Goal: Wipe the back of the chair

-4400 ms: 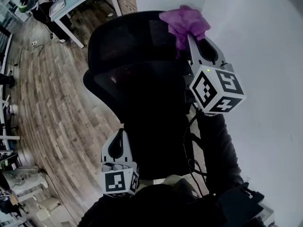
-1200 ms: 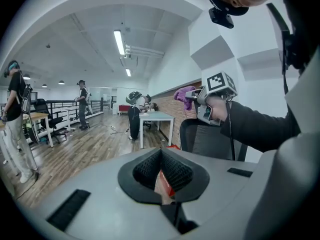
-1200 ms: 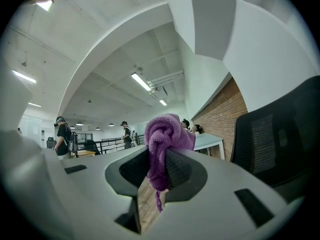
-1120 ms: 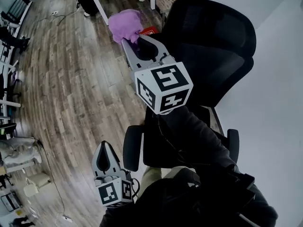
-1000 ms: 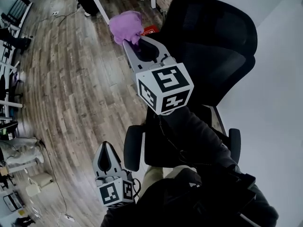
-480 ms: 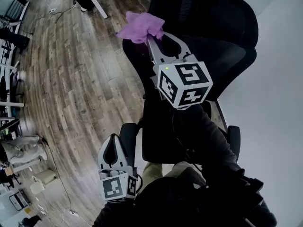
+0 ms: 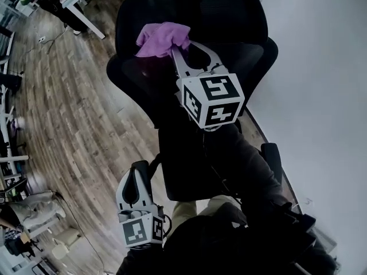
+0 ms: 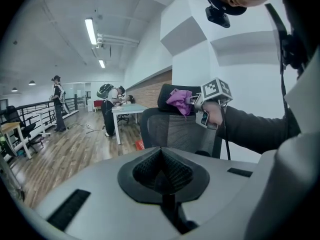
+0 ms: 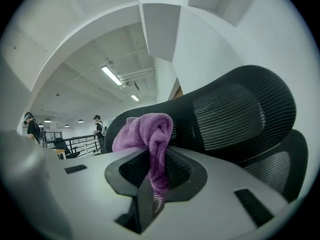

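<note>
So the purple cloth [image 7: 162, 38] was back over the chair back [image 7: 229, 16]
The right gripper [image 7: 175, 49] stayed clamped on it, having swung in from off the chair's left edge a second earlier; the left gripper [image 7: 139, 175] hung low, jaws closed, empty.

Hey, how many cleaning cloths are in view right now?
1: the purple cloth, clamped in the right gripper beside the top of the chair. The left gripper is shut and empty.
</note>
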Action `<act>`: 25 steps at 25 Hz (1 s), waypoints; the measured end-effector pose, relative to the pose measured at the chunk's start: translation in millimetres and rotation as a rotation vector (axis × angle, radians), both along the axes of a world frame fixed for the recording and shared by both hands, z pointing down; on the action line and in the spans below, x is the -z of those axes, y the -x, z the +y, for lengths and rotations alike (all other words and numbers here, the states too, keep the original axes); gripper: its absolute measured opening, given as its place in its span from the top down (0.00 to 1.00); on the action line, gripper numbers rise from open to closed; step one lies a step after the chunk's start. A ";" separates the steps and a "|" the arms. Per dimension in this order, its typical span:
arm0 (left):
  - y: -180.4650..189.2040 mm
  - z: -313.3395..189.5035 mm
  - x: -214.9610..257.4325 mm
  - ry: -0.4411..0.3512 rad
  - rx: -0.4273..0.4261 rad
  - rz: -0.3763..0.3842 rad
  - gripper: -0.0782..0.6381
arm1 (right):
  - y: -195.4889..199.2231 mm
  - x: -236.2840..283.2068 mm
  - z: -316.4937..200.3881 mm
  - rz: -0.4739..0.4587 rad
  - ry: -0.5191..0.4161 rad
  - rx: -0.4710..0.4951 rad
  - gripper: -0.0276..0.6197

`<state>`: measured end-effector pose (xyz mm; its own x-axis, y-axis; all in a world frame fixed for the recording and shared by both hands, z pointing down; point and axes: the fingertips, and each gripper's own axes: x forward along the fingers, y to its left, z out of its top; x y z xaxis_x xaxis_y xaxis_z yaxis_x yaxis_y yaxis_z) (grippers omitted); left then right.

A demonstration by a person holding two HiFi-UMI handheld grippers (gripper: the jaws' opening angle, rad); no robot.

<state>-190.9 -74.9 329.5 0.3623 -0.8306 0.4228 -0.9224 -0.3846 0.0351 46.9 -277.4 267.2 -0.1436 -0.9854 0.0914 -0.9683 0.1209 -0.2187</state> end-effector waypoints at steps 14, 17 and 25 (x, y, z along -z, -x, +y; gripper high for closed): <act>-124.2 19.6 7.0 0.003 -0.196 -0.014 0.89 | -162.1 1.7 70.6 0.013 0.008 -0.203 0.84; -149.8 22.2 8.5 0.002 -0.249 -0.015 0.88 | -193.2 1.7 87.0 0.012 0.011 -0.249 0.84; -201.7 60.6 7.7 -0.004 -0.372 -0.017 0.89 | -263.2 -2.9 162.0 -0.007 0.017 -0.383 0.84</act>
